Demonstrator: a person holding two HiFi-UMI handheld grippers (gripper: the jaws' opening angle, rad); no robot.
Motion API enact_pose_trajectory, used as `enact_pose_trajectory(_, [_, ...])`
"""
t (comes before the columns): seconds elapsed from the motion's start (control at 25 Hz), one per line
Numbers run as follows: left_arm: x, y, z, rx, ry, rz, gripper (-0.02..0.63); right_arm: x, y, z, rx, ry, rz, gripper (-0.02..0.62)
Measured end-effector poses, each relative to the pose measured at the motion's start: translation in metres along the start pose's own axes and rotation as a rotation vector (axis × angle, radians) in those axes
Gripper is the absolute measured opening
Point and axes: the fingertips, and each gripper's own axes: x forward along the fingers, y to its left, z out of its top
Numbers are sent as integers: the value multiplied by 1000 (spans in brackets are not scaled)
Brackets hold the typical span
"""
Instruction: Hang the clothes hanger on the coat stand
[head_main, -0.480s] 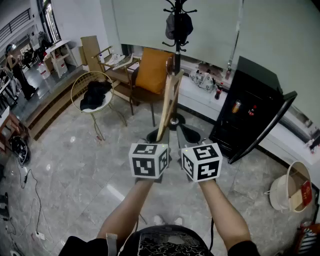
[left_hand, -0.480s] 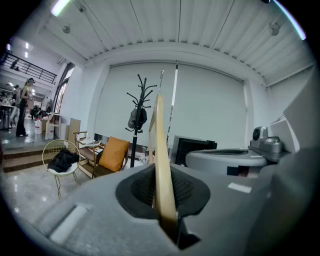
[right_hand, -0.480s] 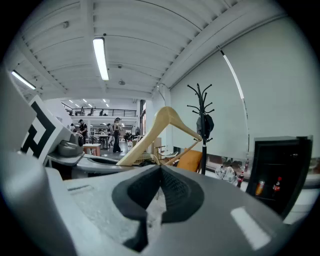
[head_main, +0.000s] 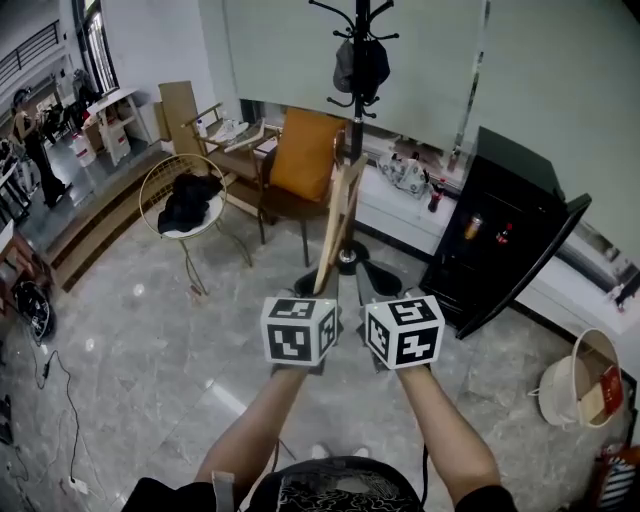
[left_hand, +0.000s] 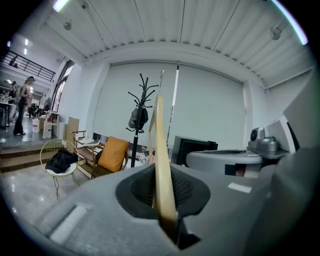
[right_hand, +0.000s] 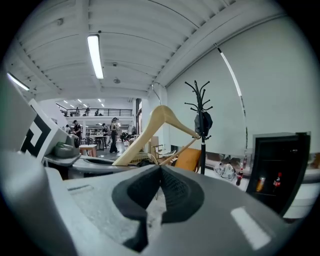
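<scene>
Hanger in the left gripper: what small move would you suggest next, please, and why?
Probably carry the hanger forward toward the stand. The left gripper is shut on it, upright, but the stand's hooks look well ahead and higher.

Pale wooden clothes hanger (head_main: 337, 222), its lower end clamped edge-on in the left gripper (left_hand: 165, 200), slants up toward 12 o'clock, in line with the upright black coat stand (head_main: 356, 120), whose hooks carry a dark item (head_main: 360, 62).
</scene>
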Motion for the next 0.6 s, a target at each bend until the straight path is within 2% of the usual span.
enact_pose_trajectory(0.32, [14,27,5,-6,-4,5,26,25,-1,3,9,4,-3,0])
enact_pose_trajectory(0.6, [45,29,9,6,6,18,26,49,-24,4,37,-5,25,0])
